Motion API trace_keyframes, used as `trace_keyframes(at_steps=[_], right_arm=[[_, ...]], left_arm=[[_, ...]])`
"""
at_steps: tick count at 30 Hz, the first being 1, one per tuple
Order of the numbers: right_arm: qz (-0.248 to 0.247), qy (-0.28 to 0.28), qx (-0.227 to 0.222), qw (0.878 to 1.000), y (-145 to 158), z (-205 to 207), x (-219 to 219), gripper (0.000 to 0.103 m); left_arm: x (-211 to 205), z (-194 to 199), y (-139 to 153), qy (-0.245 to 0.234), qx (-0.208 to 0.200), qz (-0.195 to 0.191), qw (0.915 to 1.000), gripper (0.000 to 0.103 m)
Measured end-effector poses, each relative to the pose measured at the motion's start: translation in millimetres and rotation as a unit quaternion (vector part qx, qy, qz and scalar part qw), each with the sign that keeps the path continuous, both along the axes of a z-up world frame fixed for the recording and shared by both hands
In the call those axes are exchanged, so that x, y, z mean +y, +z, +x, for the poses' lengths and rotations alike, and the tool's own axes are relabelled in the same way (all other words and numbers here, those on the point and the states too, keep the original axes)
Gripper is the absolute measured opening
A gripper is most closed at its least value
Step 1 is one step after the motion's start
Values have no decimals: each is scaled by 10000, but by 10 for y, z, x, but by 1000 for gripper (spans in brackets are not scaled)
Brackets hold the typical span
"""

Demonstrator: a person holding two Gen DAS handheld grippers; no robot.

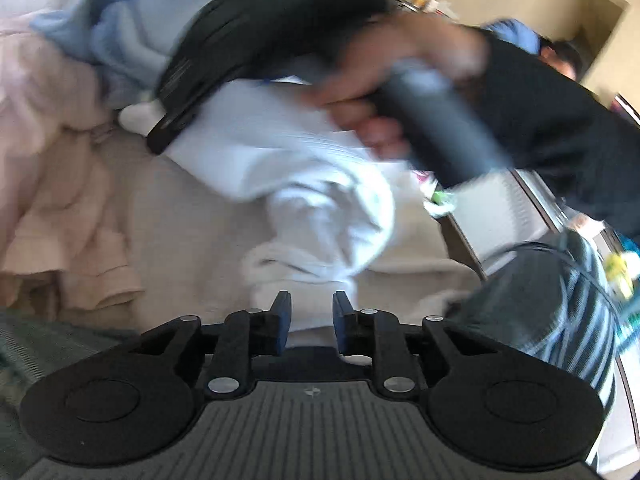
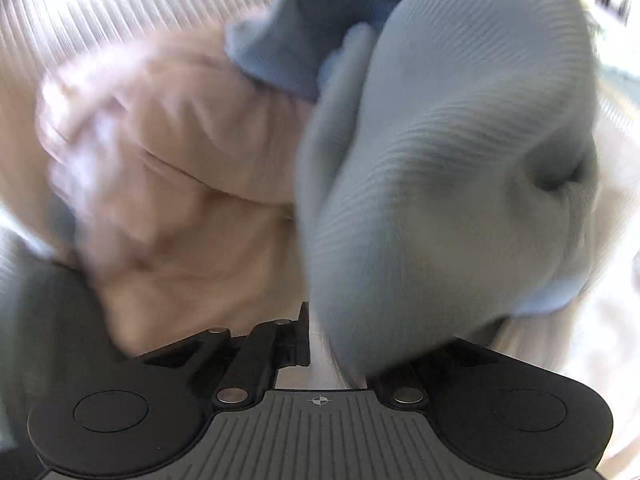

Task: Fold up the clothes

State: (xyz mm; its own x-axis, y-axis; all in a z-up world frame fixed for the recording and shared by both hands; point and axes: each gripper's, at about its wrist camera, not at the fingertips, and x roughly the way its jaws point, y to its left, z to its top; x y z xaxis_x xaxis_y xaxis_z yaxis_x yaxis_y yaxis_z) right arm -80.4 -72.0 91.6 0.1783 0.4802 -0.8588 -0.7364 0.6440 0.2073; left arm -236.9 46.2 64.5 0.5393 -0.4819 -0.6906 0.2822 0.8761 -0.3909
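Fingers of your left gripper are gaping over the white garment lying on the bed; your right gripper is pinching the grey-blue garment, draping beside pink clothing.

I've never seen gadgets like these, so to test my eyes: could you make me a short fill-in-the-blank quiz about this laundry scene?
1. The left hand-held gripper has its two fingers ____, gripping nothing.
2. The garment draped over the right hand-held gripper is light ____.
3. The ruffled garment left of the white one is pale ____.

Missing words: apart; blue; pink
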Motion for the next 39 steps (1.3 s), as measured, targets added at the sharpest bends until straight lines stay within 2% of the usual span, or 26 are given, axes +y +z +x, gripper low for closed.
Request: trace_keyframes(at_steps=[3,6,9,12,15,16,21,23,29,31,32,35,37,39], right_arm=[[903,97,594,9941,320,-128,-178,6],[1796,56,905,9796,695,-184,-362,6],[2387,-92,565,9694,1080,-200,-655,7],[2734,-380,107,9611,1328,-132,-1058,9],[2582,-1036,-404,9597,1345,-2,-1465,13],[2509,-1219,-444,9593,1296,40,-1620,13],[1927,-2121,-248,9577,883,79,-2089,14],[1783,-2399,-165,9542,753,57,-2254,14],[1370,-3152,39,9391,402,-8,-2724,16],[1304,-3229,-78,9374,407,-25,-2799,28],[1268,-3248,-203,9370,431,-30,-2818,39],[1229,-3299,-534,9345,517,-59,-2861,42],[1285,-3336,-492,9326,544,-59,-2887,42],[1267,-3373,-429,9319,552,-55,-2891,42]], left_arm=[[131,43,7,363,48,-40,9993,26],[197,74,76,627,-135,-23,9979,31],[186,97,179,670,-393,6,9970,34],[72,132,254,529,-602,151,9967,39],[-55,134,311,333,-748,376,9959,41],[-92,136,295,259,-751,415,9960,42],[-268,207,222,-102,-615,509,9968,45],[-324,231,217,-220,-634,516,9964,50],[-608,306,130,-732,-871,774,9905,51],[-716,309,96,-891,-1014,1048,9853,51],[-769,311,76,-966,-1084,1188,9822,50],[-895,302,6,-1196,-1271,1630,9711,41],[-957,312,-71,-1258,-1384,2033,9611,18],[-973,310,-114,-1259,-1498,2322,9528,13]])
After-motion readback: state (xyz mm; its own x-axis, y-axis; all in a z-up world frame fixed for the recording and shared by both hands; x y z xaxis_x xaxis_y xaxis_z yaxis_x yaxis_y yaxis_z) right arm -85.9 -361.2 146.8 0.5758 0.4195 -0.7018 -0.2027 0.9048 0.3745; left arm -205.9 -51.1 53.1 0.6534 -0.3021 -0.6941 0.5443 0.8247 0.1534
